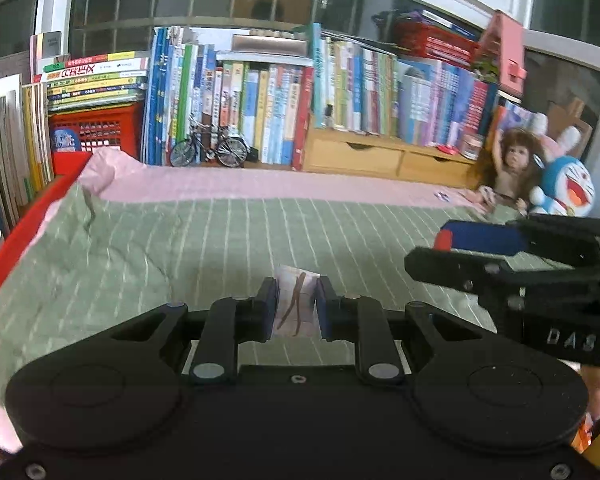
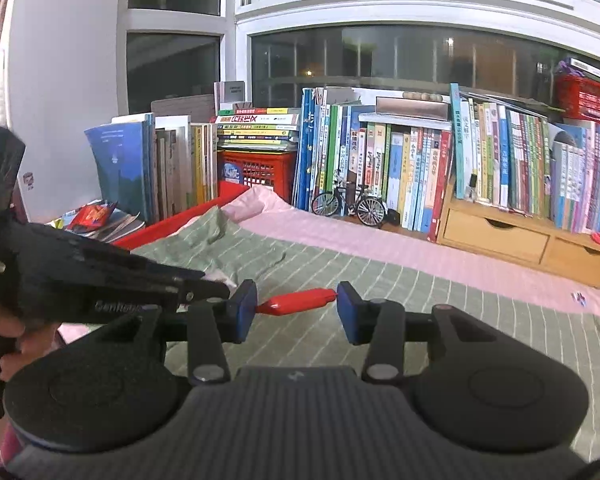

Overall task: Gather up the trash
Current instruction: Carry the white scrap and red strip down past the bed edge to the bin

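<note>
My left gripper (image 1: 296, 308) is shut on a small white paper wrapper (image 1: 296, 300) with brown lines, held upright between its blue pads above the green striped bedsheet (image 1: 220, 240). To its right, my right gripper (image 1: 428, 252) shows a red bit at its tip. In the right wrist view my right gripper (image 2: 296, 308) holds a red crinkled wrapper (image 2: 296, 302) that spans the gap between its blue pads. My left gripper (image 2: 216, 288) reaches in from the left, its tip beside the right gripper's left finger, with a hand on its handle.
Rows of books (image 1: 260, 100), a red basket (image 1: 96, 132), a model bicycle (image 1: 208, 148) and wooden drawers (image 1: 380, 156) line the far side. A doll (image 1: 512, 164) and blue plush (image 1: 568, 188) sit right. A red wrapper (image 2: 94, 214) lies on magazines; a small scrap (image 2: 578, 298) lies on the pink sheet.
</note>
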A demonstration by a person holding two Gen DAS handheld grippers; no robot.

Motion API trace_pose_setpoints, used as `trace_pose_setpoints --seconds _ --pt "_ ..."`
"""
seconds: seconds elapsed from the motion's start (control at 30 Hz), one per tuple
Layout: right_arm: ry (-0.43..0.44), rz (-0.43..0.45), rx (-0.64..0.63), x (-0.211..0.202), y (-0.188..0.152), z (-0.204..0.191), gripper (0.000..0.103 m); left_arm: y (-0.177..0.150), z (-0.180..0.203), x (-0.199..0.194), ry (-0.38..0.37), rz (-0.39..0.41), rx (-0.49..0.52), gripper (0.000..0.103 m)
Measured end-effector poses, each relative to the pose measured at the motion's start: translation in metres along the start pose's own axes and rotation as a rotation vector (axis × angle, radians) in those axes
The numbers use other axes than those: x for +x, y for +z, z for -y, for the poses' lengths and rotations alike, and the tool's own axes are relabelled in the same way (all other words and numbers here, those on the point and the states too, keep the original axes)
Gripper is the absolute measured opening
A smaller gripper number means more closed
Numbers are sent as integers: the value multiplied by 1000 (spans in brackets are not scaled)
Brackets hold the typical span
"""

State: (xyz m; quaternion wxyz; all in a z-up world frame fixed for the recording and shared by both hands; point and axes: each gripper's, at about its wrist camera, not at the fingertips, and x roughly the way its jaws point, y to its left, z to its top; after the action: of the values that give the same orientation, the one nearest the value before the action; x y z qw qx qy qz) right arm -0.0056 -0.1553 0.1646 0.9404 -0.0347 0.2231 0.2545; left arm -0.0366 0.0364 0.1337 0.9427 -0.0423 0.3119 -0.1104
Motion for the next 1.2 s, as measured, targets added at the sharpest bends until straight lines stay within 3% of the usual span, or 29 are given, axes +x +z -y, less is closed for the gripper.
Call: trace_pose_setpoints --seconds 0.43,0.77,0.97,1.13,1.2 --pt "-30 -10 29 -56 -73 -25 49 -89 19 -55 -22 38 62 20" --pt "-96 -58 47 -76 -136 -52 49 -159 28 -63 -1 15 89 20" --pt "-110 -147 132 -73 -175 -56 50 -200 31 -47 31 -64 106 20" --pt "-172 -270 137 -55 -209 -58 50 -227 24 -18 58 -191 79 20" --pt "-157 -315 171 -50 -222 -59 49 -239 22 -8 79 -232 66 20"
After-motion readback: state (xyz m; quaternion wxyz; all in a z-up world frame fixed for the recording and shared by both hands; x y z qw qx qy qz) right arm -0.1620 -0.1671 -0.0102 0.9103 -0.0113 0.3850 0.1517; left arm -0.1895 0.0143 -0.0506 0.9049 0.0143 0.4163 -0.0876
